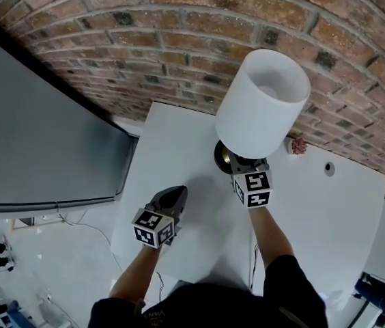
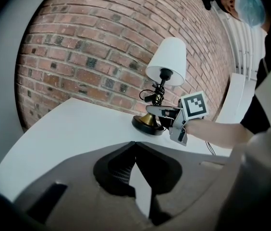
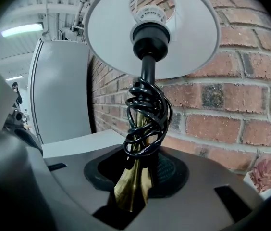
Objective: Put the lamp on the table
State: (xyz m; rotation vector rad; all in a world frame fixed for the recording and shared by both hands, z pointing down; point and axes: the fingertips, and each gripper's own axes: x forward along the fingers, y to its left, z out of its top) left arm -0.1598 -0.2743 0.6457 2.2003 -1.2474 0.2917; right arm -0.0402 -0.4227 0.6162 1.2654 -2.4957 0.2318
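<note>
The lamp has a white shade point(image 1: 261, 104), a black and brass stem and a round dark base point(image 1: 221, 157) that rests on the white table point(image 1: 179, 142) close to the brick wall. Its black cord point(image 3: 145, 114) is wound in a bundle round the stem. My right gripper point(image 1: 241, 164) is shut on the brass stem point(image 3: 133, 186) just above the base, under the shade; the left gripper view shows this grip point(image 2: 162, 110) from the side. My left gripper point(image 1: 177, 191) hovers over the table to the lamp's left, shut with nothing between its jaws point(image 2: 134, 143).
A brick wall point(image 1: 179, 39) runs behind the table. A grey panel point(image 1: 42, 135) stands to the left of the table. A small pink thing point(image 1: 297, 145) lies at the wall on the right, near a round cable hole point(image 1: 329, 168). Cables lie on the floor at lower left.
</note>
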